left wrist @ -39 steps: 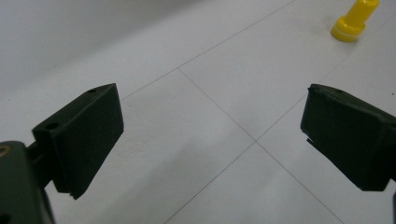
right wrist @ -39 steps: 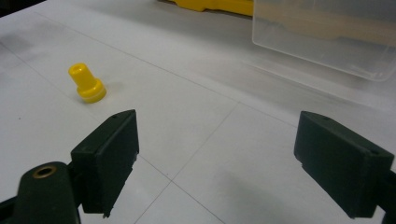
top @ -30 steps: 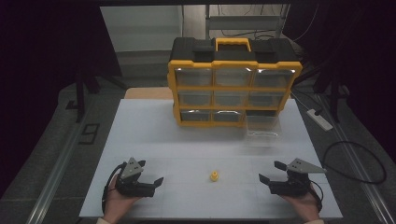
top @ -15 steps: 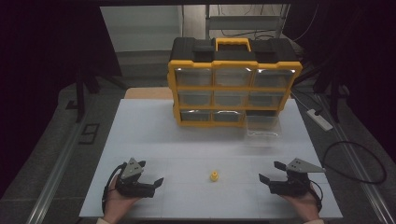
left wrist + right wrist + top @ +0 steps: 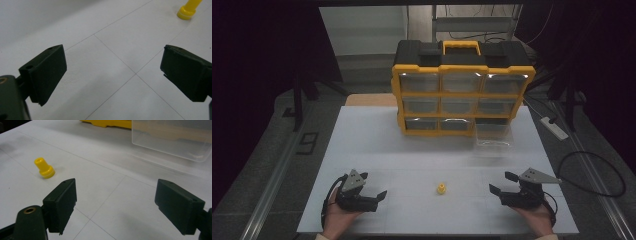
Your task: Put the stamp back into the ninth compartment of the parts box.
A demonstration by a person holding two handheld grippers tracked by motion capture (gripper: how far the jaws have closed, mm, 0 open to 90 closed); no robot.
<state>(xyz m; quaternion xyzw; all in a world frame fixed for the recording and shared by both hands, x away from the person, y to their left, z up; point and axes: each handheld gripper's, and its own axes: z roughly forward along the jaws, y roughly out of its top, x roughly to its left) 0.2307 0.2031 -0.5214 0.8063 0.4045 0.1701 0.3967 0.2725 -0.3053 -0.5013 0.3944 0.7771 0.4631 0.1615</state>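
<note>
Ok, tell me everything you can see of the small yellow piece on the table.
The small yellow piece looks like glossy plastic: a narrow round stem rising from a wider, paler flanged base. It stands upright on the white table, between the two grippers and apart from both, with nothing touching it but the tabletop. Its stem top seems hollow in the right gripper view.

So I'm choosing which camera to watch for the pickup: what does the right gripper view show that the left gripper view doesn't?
The right gripper view shows a clear plastic drawer lying on the table and the yellow bottom edge of the organizer behind it, framed by the open right tongs. The left gripper view shows the open left tongs over bare table. Both show the small yellow part standing on the white table, apart from the tongs; in the left gripper view it sits at the top right edge.
</note>
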